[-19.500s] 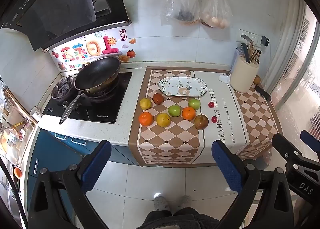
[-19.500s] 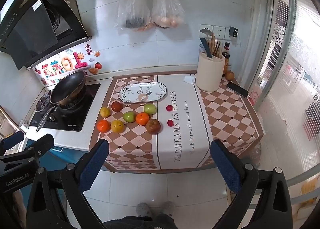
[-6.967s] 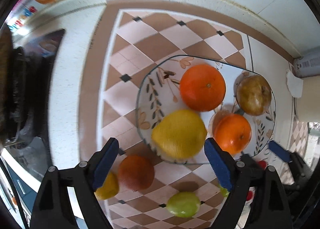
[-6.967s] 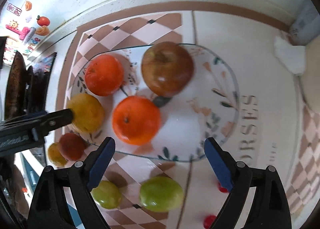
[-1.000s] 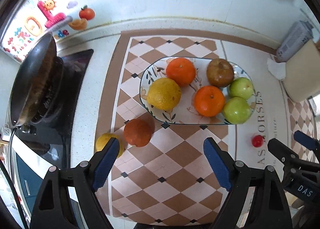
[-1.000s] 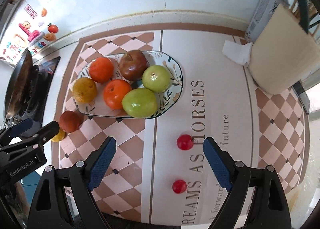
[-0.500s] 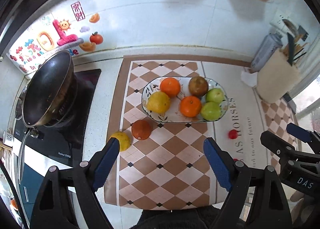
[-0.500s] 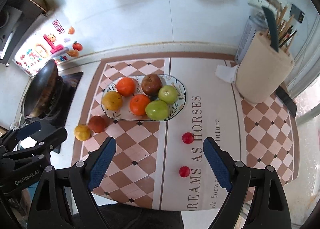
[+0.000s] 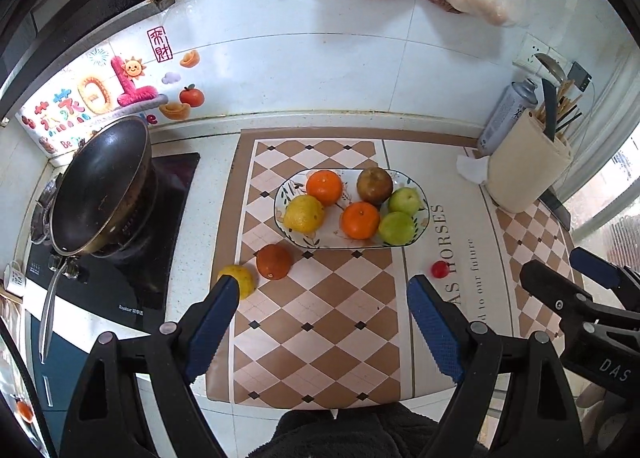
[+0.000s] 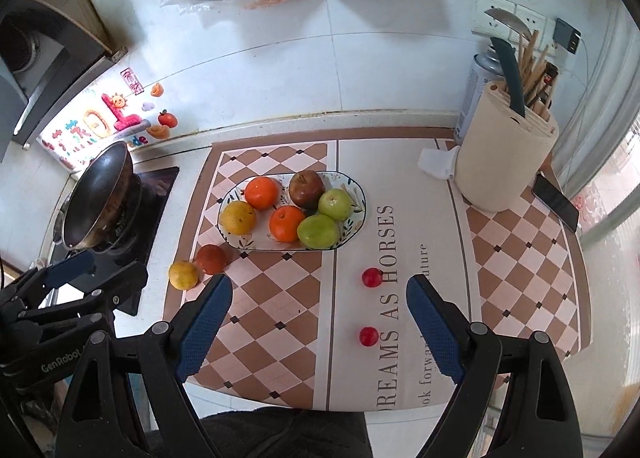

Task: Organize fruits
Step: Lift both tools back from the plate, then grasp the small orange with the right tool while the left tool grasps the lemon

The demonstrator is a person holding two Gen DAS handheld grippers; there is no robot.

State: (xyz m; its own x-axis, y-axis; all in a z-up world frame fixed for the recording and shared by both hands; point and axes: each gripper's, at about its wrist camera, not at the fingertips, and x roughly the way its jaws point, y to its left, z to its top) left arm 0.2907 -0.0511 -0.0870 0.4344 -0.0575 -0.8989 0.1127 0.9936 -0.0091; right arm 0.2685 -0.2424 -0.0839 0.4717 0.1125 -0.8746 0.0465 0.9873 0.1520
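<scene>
Both the left gripper (image 9: 320,308) and the right gripper (image 10: 319,306) hang above the counter's (image 9: 200,161) front edge, jaws apart and empty. The plate (image 10: 358,213) near the back edge holds six fruits. A dark orange (image 10: 211,258) and a yellow fruit (image 10: 183,275) lie beside it toward the stove, and two cherry tomatoes (image 10: 372,277) sit nearer the front edge.

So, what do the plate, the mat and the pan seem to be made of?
Plate: probably glazed ceramic; glossy white rim with a painted leaf pattern.
Mat: likely vinyl or coated cloth; it lies flat, has a printed checker pattern and lettering, and hangs limp over the counter edge.
Pan: dark metal, perhaps steel or iron; dull black inside with a shiny metal handle.
</scene>
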